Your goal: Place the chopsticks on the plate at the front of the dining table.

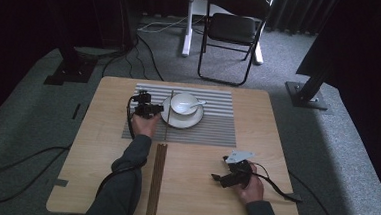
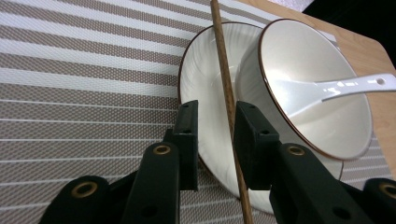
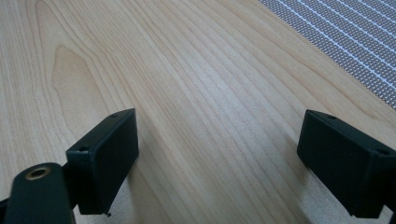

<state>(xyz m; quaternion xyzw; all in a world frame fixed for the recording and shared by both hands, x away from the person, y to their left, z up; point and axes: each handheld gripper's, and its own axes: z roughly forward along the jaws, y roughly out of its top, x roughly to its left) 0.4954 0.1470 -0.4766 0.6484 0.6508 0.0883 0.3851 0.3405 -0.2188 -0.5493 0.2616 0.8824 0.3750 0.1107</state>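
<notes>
My left gripper (image 2: pixel 212 128) stands part open, pads clear of the chopstick (image 2: pixel 225 84) between them, which lies with its far end on the plate (image 2: pixel 196 79) rim beside the bowl (image 2: pixel 317 60) and spoon (image 2: pixel 345 86), placed, I judge, as a setting. That hand reaches forward over the mat (image 1: pixel 217 124). My right gripper (image 3: pixel 219 163) rests wide open and empty above bare table (image 3: pixel 187 70), wrist low. Spare chopsticks (image 1: pixel 157 178) lie nearer me.

On the table (image 1: pixel 257 121) lie one striped placemat (image 1: pixel 212 129), one white plate (image 1: pixel 196 120), one white bowl (image 1: pixel 182 103) and one white spoon (image 1: pixel 194 105). One single chopstick (image 1: pixel 168 117) rests beside the plate; a bundle of chopsticks (image 1: pixel 157 178), too close together to count, lies nearer. One folding chair (image 1: pixel 235 30) stands behind.
</notes>
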